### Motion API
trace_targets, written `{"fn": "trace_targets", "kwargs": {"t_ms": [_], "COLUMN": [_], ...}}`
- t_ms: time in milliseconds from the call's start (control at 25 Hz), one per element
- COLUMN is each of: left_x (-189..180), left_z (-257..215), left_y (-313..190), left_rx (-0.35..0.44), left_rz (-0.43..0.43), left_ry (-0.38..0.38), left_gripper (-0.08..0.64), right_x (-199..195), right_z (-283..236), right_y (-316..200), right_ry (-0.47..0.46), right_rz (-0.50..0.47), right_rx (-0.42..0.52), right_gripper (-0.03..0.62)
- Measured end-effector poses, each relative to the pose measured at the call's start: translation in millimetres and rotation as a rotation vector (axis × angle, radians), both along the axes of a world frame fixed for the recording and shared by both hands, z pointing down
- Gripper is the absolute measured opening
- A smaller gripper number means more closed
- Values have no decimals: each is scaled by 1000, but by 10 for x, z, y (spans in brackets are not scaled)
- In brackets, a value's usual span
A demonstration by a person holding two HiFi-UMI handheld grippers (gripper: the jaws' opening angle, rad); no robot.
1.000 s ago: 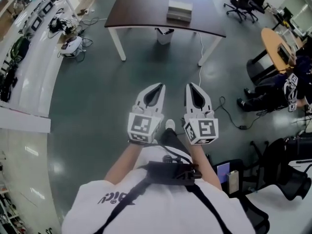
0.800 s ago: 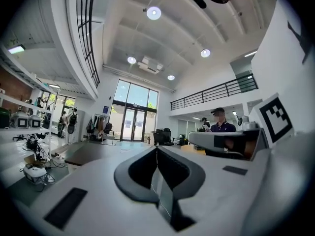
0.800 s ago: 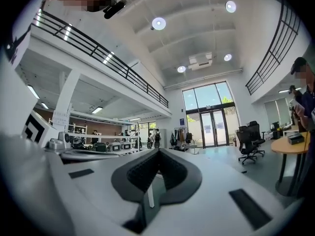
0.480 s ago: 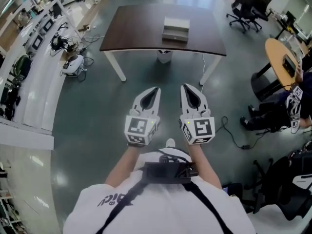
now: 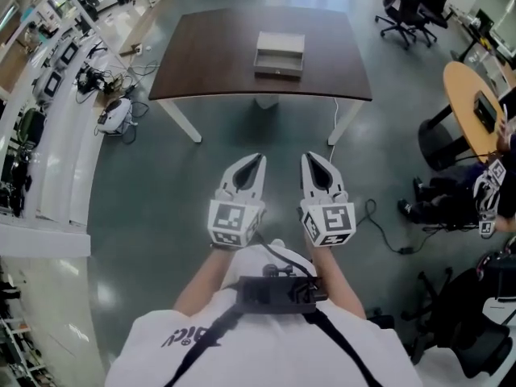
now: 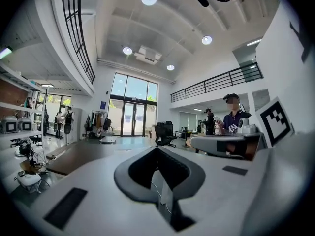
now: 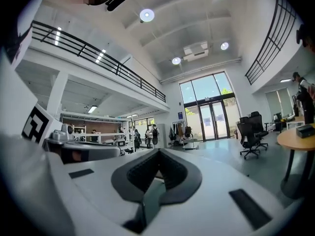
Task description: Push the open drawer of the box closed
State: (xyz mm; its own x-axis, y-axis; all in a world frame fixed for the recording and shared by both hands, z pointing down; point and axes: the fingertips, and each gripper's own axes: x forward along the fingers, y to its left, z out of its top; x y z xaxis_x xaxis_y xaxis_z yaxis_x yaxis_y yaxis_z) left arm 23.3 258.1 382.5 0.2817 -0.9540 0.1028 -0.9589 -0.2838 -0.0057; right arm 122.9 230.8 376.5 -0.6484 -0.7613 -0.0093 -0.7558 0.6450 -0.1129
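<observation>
A grey box (image 5: 280, 53) rests on a dark brown table (image 5: 210, 63) far ahead of me, its drawer pulled out toward my side. Both grippers hang over the floor, well short of the table. My left gripper (image 5: 256, 159) and right gripper (image 5: 310, 157) are side by side, pointing at the table, each with jaws together and nothing held. In the left gripper view the left gripper (image 6: 157, 149) has its jaws meeting at a seam. The right gripper view shows the right gripper (image 7: 158, 151) the same way. The box is not visible in either gripper view.
Black office chairs (image 5: 411, 2) stand at the back right. A round wooden table (image 5: 476, 107) and a seated person (image 5: 484, 184) are at the right, with a cable (image 5: 387, 216) on the floor. Benches with equipment (image 5: 48, 79) line the left.
The table and box have come nearer and sit lower in the head view, with more of the tabletop showing. Both grippers stay shut and side by side.
</observation>
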Motion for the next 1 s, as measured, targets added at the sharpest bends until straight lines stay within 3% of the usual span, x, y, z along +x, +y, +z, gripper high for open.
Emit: {"fn": "trace_targets", "kwargs": {"t_ms": [480,1000], "left_x": [-290,-1763], "left_z": [268,115], "left_y": [-1257,-3042], "left_rx": [-35,-34], "left_rz": [94,115], "left_ry": [35,67], "left_gripper": [11,11], "right_x": [-373,-1940], "right_z": [337,222], "right_y": [-1124,-2818], "right_ry": [34,76], "right_rz": [47,25], "right_rx": [-69,-72], "right_gripper": [3,3]}}
